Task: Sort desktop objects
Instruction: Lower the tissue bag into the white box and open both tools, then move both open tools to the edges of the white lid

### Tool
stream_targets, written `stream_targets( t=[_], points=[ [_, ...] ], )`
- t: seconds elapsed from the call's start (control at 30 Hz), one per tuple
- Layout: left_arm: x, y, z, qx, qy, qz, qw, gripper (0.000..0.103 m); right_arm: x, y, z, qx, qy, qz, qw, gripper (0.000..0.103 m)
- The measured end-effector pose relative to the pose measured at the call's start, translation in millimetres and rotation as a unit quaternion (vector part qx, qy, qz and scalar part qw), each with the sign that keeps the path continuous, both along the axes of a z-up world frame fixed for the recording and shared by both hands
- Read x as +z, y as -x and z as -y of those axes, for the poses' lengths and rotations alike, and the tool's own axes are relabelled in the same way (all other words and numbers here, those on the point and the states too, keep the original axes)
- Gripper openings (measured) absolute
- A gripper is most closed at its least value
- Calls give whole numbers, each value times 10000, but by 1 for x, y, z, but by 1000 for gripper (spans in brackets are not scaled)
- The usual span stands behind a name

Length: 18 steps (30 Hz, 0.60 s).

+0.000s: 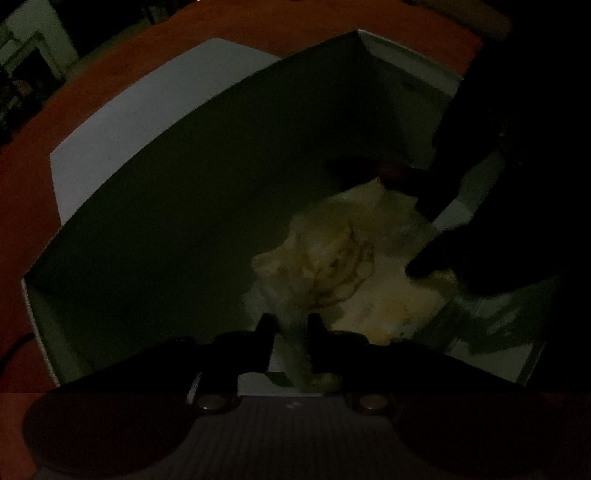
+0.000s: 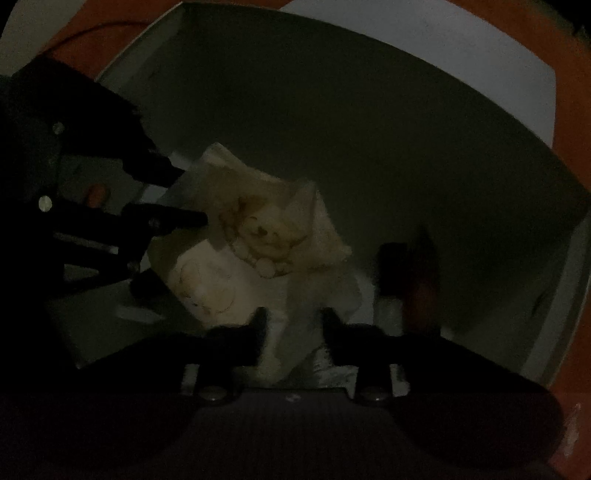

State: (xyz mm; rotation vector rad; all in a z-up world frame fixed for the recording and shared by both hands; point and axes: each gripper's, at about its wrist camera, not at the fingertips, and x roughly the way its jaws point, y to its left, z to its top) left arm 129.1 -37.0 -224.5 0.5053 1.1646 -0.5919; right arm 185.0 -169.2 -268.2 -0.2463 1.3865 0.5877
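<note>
Hovering steeply over a white box (image 1: 122,122), both tools point down into its shadowed interior, where a pale plastic bag printed with a cartoon bear (image 2: 258,236) lies crumpled on the box floor. The left tool (image 1: 288,332) has its jaws only slightly apart, with a fold of the bag's film between them; whether the pads press on it cannot be told in this dim light. The right tool (image 2: 291,325) stands wider, its jaws straddling the near edge of the bag without visibly pinching it. Taking opposite edges suits a limp bag, since two holds keep it from folding or spilling as it goes into the box, and the loosened jaws suggest, as a judgement, that the bag is being let go here as its sorted place. Seen from the right wrist, a dark upright object (image 2: 406,273) stands to the right of the bag inside the box; what it is cannot be made out. The box sits on a reddish-brown bench (image 1: 33,177), which shows around its rim in both views. A dark cable (image 2: 85,33) runs across the far left of the bench. Beyond the far bench edge the room is very dark, with only some pale furniture (image 1: 33,44) showing.
</note>
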Motion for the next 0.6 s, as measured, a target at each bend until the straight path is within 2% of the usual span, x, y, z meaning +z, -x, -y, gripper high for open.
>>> stream_targets(
  t=[0.03,0.27,0.5,0.6],
  points=[
    [0,1,-2,40,12,-2,10000,27,2,-1,2,-48,-34,-14,10000,49],
    [19,1,-14,358,105,-197,9991,27,27,-16,16,-535,-303,47,9981,53],
    [46,-24,-19,630,157,-239,9976,27,59,-34,29,-975,-650,250,9928,54],
    [59,-29,-20,679,112,-179,9975,27,68,-45,30,-1103,-789,200,9906,54]
  ],
)
